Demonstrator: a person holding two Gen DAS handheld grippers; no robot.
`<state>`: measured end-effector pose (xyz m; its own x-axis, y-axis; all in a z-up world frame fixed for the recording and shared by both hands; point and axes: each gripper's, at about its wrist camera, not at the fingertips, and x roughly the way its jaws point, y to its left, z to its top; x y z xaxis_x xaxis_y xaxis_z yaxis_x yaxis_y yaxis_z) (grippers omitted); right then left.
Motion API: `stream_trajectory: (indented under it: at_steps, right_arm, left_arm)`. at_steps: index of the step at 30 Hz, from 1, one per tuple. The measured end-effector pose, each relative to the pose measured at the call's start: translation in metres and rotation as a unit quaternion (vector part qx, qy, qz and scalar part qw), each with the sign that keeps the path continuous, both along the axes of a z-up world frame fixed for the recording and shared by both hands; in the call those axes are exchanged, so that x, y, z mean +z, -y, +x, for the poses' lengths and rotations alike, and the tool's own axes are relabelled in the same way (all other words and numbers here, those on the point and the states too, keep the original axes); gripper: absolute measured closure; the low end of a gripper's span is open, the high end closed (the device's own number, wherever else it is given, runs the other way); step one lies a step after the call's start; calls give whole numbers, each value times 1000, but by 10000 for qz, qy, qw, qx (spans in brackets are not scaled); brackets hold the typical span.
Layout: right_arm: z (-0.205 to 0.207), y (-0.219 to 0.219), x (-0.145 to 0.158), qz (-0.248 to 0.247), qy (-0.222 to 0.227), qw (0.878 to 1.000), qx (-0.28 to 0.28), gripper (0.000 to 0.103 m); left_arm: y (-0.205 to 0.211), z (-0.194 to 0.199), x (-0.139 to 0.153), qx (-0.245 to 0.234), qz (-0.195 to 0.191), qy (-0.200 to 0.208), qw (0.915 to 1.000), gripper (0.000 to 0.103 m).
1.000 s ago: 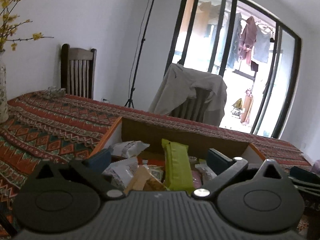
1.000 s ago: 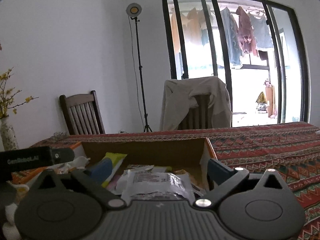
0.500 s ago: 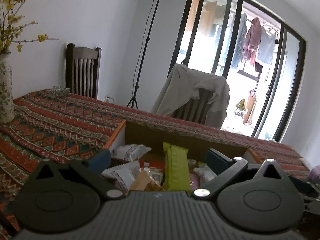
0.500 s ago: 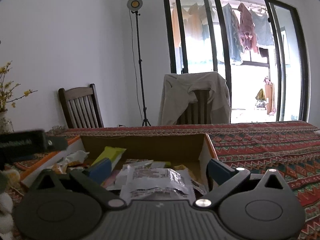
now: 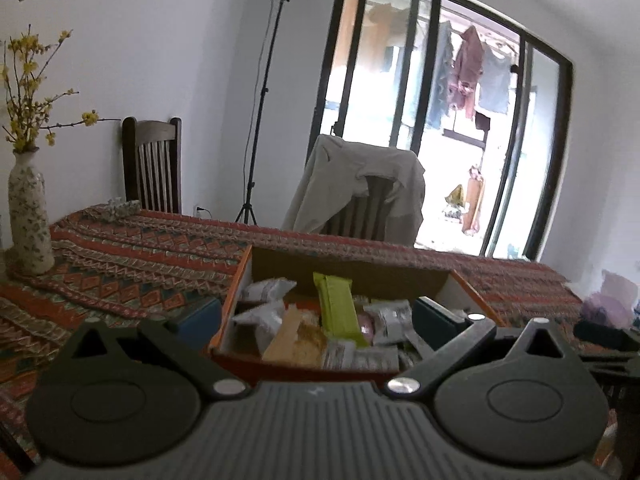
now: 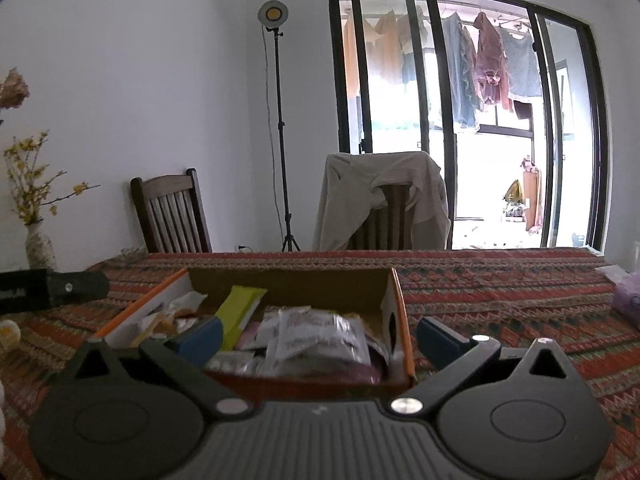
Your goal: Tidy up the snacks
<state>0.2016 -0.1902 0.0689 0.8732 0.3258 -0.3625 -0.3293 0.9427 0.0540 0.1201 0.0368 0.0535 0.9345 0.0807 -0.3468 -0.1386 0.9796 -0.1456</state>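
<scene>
Behind the desk (image 6: 500, 292) stand two chairs, while one snack box (image 6: 394, 292) sits before two empty, spread-apart tools: left tool (image 5: 316, 318), right tool (image 6: 320, 334).

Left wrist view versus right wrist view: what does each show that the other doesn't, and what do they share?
Only the left wrist view shows the tan wafer packet in the box and the whole vase close by.

Only the right wrist view shows the clear packet on top of the pile, the cutout in the box's side wall, and the other gripper's black body at the left edge.

Both show the orange-edged snack box, the green bar, patterned tablecloth, and open, empty fingers.
</scene>
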Motion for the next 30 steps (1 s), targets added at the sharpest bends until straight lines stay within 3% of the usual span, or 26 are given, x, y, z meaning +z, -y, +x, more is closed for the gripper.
stream_trajectory:
  at_steps: [7,17,30]
  right_arm:
    - [-46,13,-4,-43,-90,9999,73,0]
    - [-95,24,-17,-55,-315,9994,93,0]
    - [-114,29,-32,13,-552,9985,59,0]
  left_arm:
    - [7,-47,-11,-127,189,-186,9996,0]
    - [3,-103,-41,-258,73,-362,9990,0]
    - [9,-127,-51,-339,103,-443,9984,0]
